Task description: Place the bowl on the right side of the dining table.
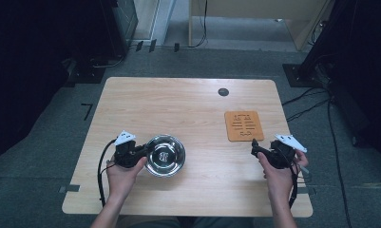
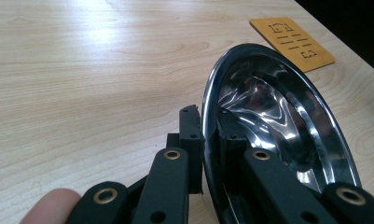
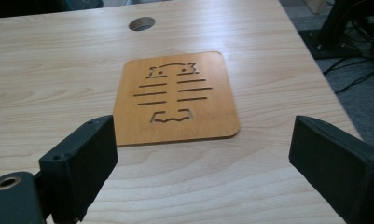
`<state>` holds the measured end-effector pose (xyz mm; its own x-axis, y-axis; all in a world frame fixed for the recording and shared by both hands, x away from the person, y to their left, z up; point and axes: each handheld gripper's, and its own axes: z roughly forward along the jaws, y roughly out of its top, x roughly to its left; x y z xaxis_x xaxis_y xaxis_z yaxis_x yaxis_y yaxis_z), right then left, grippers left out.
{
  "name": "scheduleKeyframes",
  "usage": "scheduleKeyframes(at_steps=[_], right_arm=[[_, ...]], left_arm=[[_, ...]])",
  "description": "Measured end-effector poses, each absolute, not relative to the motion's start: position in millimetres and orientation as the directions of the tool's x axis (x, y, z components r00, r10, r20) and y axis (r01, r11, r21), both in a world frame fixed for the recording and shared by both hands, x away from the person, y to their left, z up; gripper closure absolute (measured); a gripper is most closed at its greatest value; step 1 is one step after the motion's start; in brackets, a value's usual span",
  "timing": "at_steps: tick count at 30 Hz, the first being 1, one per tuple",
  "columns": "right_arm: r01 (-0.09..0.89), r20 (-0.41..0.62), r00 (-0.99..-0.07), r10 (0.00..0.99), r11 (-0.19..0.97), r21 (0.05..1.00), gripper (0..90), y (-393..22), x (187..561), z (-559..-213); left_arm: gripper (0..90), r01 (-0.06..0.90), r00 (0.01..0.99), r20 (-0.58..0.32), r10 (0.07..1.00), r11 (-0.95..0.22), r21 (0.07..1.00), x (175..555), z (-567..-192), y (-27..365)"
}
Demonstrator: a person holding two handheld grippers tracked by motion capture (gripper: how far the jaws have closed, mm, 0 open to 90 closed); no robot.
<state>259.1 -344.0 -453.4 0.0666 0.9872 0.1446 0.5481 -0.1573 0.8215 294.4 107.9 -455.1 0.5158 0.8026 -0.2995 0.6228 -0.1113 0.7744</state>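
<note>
A shiny steel bowl [image 1: 165, 155] sits on the wooden table [image 1: 178, 109], front left of centre. My left gripper [image 1: 141, 151] is shut on the bowl's left rim; in the left gripper view the bowl [image 2: 273, 112] has one jaw outside its rim and one inside. An orange wooden trivet [image 1: 244, 125] with cut-out slots lies flat to the right. My right gripper [image 1: 255, 148] is open just in front of the trivet, holding nothing. In the right gripper view the trivet [image 3: 175, 98] lies beyond the wide-apart jaws.
A round cable hole [image 1: 223, 91] is set in the table near its far edge. Cables trail on the floor at the right [image 1: 321, 109]. A dark stand base [image 1: 300, 73] sits beyond the table's far right corner.
</note>
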Motion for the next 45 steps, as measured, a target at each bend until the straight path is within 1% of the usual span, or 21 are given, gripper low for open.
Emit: scheduleKeyframes(at_steps=[3, 4, 5, 9, 15, 22, 23, 24, 26, 33, 39, 45], right_arm=[[0.560, 0.161, 0.034, 0.986, -0.152, 0.814, 7.7, -331, 257, -457], [0.560, 0.161, 0.034, 0.986, -0.152, 0.814, 7.7, -331, 257, -457], [0.562, 0.159, 0.012, 0.987, -0.138, 0.816, 7.7, -323, 255, -457], [0.557, 0.155, -0.027, 0.987, -0.114, 0.822, 7.6, -309, 252, -455], [0.553, 0.158, -0.067, 0.985, -0.096, 0.828, 7.7, -294, 249, -453], [0.565, 0.162, -0.112, 0.980, -0.071, 0.822, 7.7, -278, 247, -457], [0.566, 0.160, -0.119, 0.980, -0.065, 0.822, 9.3, -275, 248, -457], [0.571, 0.153, -0.109, 0.982, -0.064, 0.818, 12.8, -272, 248, -457], [0.571, 0.141, -0.092, 0.986, -0.064, 0.819, 13.9, -269, 248, -458], [0.560, 0.157, -0.152, 0.976, -0.046, 0.827, 14.2, -253, 243, -455], [0.558, 0.178, -0.192, 0.965, -0.042, 0.829, 14.2, -242, 239, -454], [0.557, 0.199, -0.253, 0.947, -0.026, 0.830, 14.9, -226, 234, -453]], left_arm=[[84.6, 0.614, 0.521, -0.292, 0.802, -0.115, 0.781, 292, -454, 105], [84.6, 0.613, 0.524, -0.292, 0.800, -0.116, 0.782, 291, -453, 104], [84.6, 0.611, 0.526, -0.290, 0.799, -0.118, 0.783, 291, -453, 103], [84.6, 0.610, 0.534, -0.289, 0.795, -0.125, 0.783, 289, -455, 100], [84.6, 0.616, 0.535, -0.308, 0.787, -0.114, 0.779, 287, -460, 94], [84.6, 0.607, 0.542, -0.306, 0.783, -0.113, 0.786, 285, -461, 86], [84.6, 0.606, 0.542, -0.307, 0.782, -0.110, 0.788, 284, -462, 84], [84.6, 0.607, 0.543, -0.309, 0.781, -0.110, 0.787, 284, -462, 84], [84.6, 0.609, 0.543, -0.314, 0.779, -0.108, 0.786, 283, -462, 83], [84.6, 0.613, 0.549, -0.339, 0.764, -0.091, 0.785, 283, -465, 78], [84.6, 0.606, 0.550, -0.339, 0.763, -0.086, 0.791, 280, -464, 75], [84.6, 0.605, 0.554, -0.344, 0.758, -0.083, 0.792, 279, -464, 72]])
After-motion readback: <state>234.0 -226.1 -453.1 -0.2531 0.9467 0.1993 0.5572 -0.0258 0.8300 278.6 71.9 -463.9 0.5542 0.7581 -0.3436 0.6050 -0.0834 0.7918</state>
